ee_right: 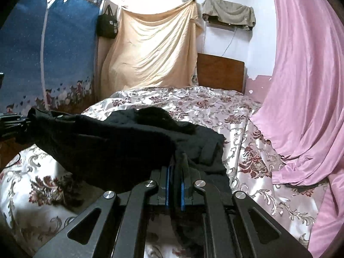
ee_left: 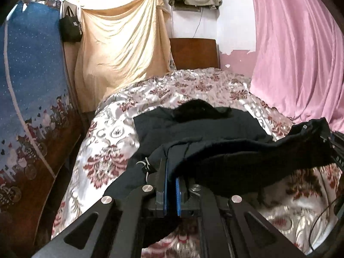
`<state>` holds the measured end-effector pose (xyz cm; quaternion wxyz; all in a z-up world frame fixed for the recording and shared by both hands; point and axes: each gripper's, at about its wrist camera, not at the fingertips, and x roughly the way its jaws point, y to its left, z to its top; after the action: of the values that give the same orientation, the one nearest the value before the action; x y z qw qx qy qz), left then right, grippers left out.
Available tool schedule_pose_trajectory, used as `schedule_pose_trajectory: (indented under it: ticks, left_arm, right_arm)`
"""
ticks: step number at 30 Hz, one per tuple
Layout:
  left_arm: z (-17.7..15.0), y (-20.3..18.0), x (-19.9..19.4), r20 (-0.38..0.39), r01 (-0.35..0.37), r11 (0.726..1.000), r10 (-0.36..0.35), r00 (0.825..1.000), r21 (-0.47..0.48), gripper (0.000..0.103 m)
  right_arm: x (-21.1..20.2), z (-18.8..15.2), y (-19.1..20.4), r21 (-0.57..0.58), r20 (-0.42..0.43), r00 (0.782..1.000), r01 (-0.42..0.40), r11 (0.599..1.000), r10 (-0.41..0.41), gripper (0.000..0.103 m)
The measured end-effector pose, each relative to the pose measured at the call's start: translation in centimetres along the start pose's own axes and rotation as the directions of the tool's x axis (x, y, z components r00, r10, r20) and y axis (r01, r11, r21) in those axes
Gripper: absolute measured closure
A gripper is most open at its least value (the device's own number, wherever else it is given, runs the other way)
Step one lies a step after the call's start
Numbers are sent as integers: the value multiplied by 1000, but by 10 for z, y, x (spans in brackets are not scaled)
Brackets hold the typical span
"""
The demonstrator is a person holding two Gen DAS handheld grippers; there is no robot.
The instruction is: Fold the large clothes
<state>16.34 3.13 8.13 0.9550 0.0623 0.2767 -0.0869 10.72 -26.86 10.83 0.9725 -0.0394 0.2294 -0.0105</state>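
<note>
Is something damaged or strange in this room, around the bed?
Yes. The pink wall paint beside the wooden headboard has peeled, leaving a ragged white edge. The black garment, held up by both tongs, sags between them above the floral bedspread, but that fits a fold in progress.

Your left hand-held gripper [ee_left: 171,172], matte black linkage bars, round silver screws, blue pads on the fingers [ee_left: 165,185], your right hand-held gripper [ee_right: 175,169] built the same, black bars, silver screws, blue pads.

Soft even daylight; fisheye edges warped, corners black.
</note>
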Motion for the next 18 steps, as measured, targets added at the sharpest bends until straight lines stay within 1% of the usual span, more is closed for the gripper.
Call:
schedule_pose_trajectory:
  ticks: [2, 6, 9, 14, 16, 18]
  left_arm:
    - [14, 1, 11, 9, -2, 1000, 2, 1000, 0, 97]
    - [41, 3, 39, 18, -6, 1000, 6, 1000, -5, 97]
    - [63, 2, 65, 26, -27, 999, 26, 999, 27, 97]
    - [100, -3, 109, 47, -74, 994, 71, 996, 81, 97]
    - [119, 0, 133, 46, -86, 992, 82, 996, 92, 97]
    - [135, 6, 157, 32, -79, 994, 76, 997, 79, 97]
  right_arm:
    - [7, 7, -1, -7, 9, 1000, 8, 1000, -8, 97]
    - [40, 33, -11, -8, 32, 999, 11, 1000, -11, 97]
    - [65, 47, -14, -34, 40, 999, 24, 999, -22, 97]
    - [122, 82, -22, -83, 47, 998, 34, 996, -30, 97]
    - [155, 102, -31, -70, 16, 1000, 8, 998, -7, 97]
    - [183, 119, -38, -57, -5, 1000, -13, 998, 13, 97]
